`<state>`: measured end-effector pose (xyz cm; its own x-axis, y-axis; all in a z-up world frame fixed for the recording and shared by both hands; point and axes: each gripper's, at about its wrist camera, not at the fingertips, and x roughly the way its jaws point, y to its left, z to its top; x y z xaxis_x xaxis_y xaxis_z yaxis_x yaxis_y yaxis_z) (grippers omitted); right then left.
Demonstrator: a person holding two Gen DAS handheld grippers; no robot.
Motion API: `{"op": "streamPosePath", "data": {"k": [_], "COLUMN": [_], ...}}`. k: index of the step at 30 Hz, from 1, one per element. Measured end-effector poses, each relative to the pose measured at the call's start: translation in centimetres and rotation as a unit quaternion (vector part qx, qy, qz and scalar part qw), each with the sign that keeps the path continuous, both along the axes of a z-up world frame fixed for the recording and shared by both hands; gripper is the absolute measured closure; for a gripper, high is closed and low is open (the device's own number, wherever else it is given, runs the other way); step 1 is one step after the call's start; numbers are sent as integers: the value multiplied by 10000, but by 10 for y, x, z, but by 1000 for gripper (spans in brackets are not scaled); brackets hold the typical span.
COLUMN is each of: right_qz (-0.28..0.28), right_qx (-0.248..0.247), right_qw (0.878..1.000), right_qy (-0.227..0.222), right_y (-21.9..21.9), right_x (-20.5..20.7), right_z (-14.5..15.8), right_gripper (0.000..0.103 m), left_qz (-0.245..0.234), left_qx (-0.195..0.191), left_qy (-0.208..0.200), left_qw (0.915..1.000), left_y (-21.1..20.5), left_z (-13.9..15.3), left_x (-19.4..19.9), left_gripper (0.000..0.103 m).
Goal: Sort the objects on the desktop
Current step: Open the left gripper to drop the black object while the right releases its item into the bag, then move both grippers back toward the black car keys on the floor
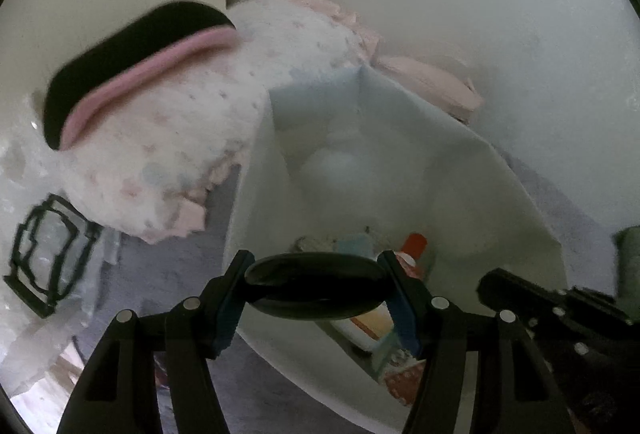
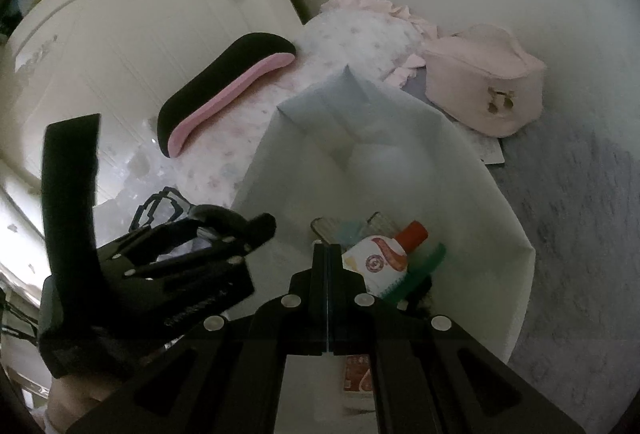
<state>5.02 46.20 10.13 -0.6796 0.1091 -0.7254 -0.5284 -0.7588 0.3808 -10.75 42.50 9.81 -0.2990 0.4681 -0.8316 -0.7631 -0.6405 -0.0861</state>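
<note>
My left gripper [image 1: 315, 260] is shut on a black oval disc [image 1: 316, 290] that spans the gap between both pads, just above the near rim of a white open box [image 1: 256, 193]. Inside the box lie a white bottle with a red cap [image 1: 414, 246] [image 2: 384, 254], a green comb [image 2: 420, 270] and small packets. My right gripper [image 2: 327, 250] is shut with nothing in it and points down into the same box [image 2: 516, 258]. From the right wrist view, the left gripper [image 2: 240, 230] sits at the box's left edge. The right gripper's black body [image 1: 520, 290] shows at the right of the left wrist view.
A black and pink padded piece [image 1: 132, 73] [image 2: 224, 89] rests on a floral pillow [image 1: 180, 137] left of the box. A pink pouch [image 2: 480, 85] stands behind it on the grey cover [image 2: 580, 234]. A clear case with a black frame [image 1: 44, 254] lies at the left.
</note>
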Motion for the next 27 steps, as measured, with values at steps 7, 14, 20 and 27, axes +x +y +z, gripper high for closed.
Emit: {"op": "streamPosePath", "data": {"k": [7,14,20,27], "right_qz": [78,140,239,161], "right_qx": [-19,9,623,548], "right_qw": [9998,9998,9967,9971], "right_qy": [-174,-113,-467,-496], "right_y": [-2,-6,-19,-14], "right_x": [-5,-5,-14,-11], "right_z": [-5,-2,4,3], "right_gripper": [103,103,86,57], "left_qz": [-107,-52,5,194], "left_qx": [42,61,-16,243], "left_qy": [130,146,198,27], "left_qw": [9998,9999,9998,9995], "left_y": [0,-6,-16,-37], "left_z": [2,6,4,10], "left_x": [7,7,6,-3], "left_gripper": [29,29,29,29]}}
